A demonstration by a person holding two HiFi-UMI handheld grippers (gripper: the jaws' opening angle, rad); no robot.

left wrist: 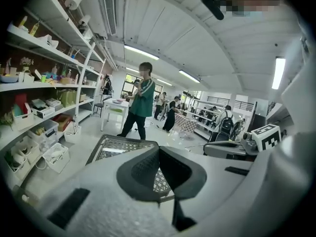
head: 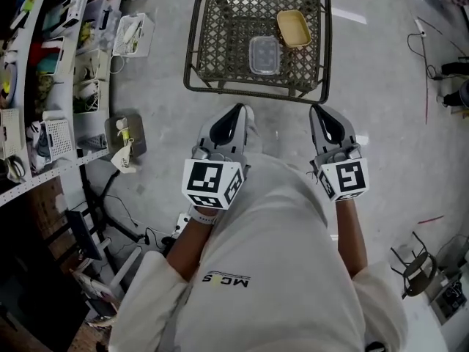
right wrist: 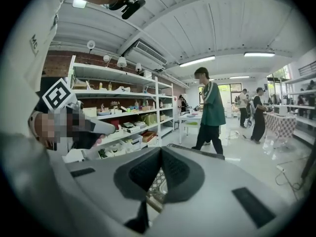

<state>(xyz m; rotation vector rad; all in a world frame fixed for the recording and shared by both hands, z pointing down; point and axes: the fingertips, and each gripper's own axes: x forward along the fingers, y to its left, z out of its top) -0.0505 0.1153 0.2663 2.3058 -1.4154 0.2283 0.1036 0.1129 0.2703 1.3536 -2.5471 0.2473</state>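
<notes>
Two tools are held low and close to the person's body, and I judge this a waiting stance in front of the things rather than a grasp. The left tool [head: 234, 113] has its pads pressed together with nothing between them, which its own view confirms [left wrist: 159, 154]. The right tool [right wrist: 160, 152] is likewise closed on nothing and sits level with the left one in the head view [head: 323, 114]. Just beyond both tips a wire basket [head: 249, 88] stands on the floor [head: 381, 86]. It holds a clear lidded box [head: 264, 55] near its middle and a yellow tub [head: 293, 28] toward its far right corner, the two close together. Reaching either one would call for moving forward over the near rim and spreading the jaws first. In both gripper views the closed jaws cover most of the basket and neither box shows. Whether the clear box has anything inside is hard to tell. The goods on the shelves [head: 44, 64] at left are too small to name.
</notes>
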